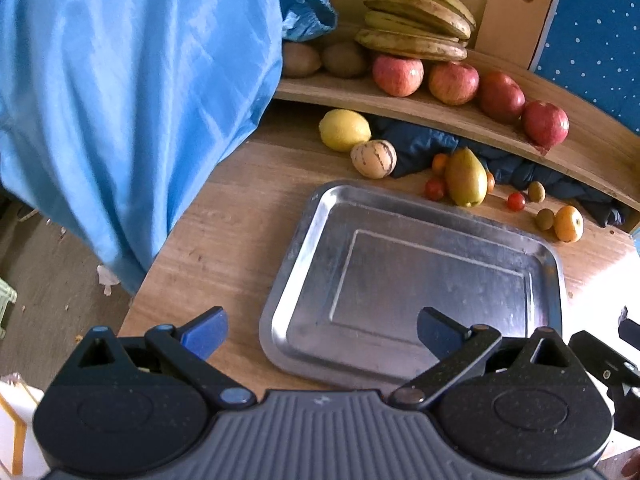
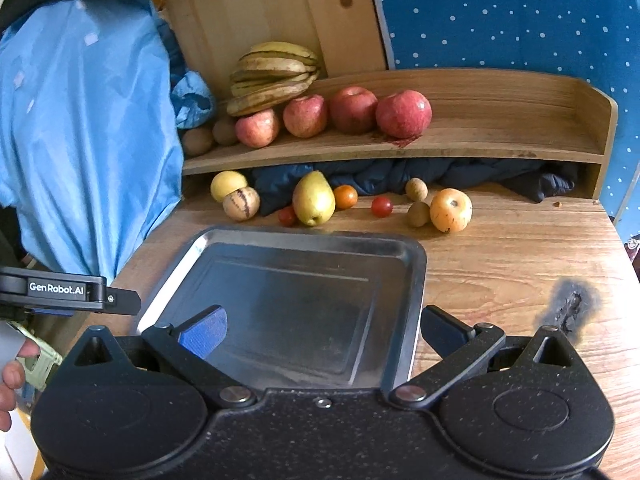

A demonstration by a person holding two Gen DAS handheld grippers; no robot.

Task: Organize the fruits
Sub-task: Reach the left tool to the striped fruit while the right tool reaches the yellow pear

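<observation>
I find the left claw (image 1: 322, 332) released, its jaws spread wide and empty, hanging over the near left corner of the metal tray (image 1: 548, 264), which lies flat and bare on the wooden table (image 1: 224, 220). The right claw (image 2: 322, 330) is likewise released and empty, poised over the near edge of the same tray (image 2: 416, 264). Beyond the tray's far edge, toward the back of the table, the loose fruit lies in a ragged row: a lemon (image 2: 228, 185) touching a striped pale melon (image 2: 241, 203) at the left, then a green-yellow pear (image 2: 313, 198) with a cherry tomato (image 2: 286, 216) just beside it and a small orange fruit (image 2: 345, 196) behind it, a second cherry tomato (image 2: 381, 206) standing apart, two small brown-green fruits (image 2: 418, 213), and an orange (image 2: 451, 210) touching the nearer of these. A dark blue cloth (image 2: 400, 178) is stuffed beneath the wooden shelf (image 2: 480, 144) at the table's back edge. On that shelf I record four red apples (image 2: 353, 110) in a line, a bunch of bananas (image 2: 272, 78) resting on the leftmost apple, and two kiwis (image 2: 198, 140) at the left end. A light blue sheet (image 1: 120, 100) hangs off the table's left edge. A burn mark (image 2: 570, 308) blemishes the table near its right edge. A hand (image 2: 10, 380) shows at the left margin of the right wrist view.
</observation>
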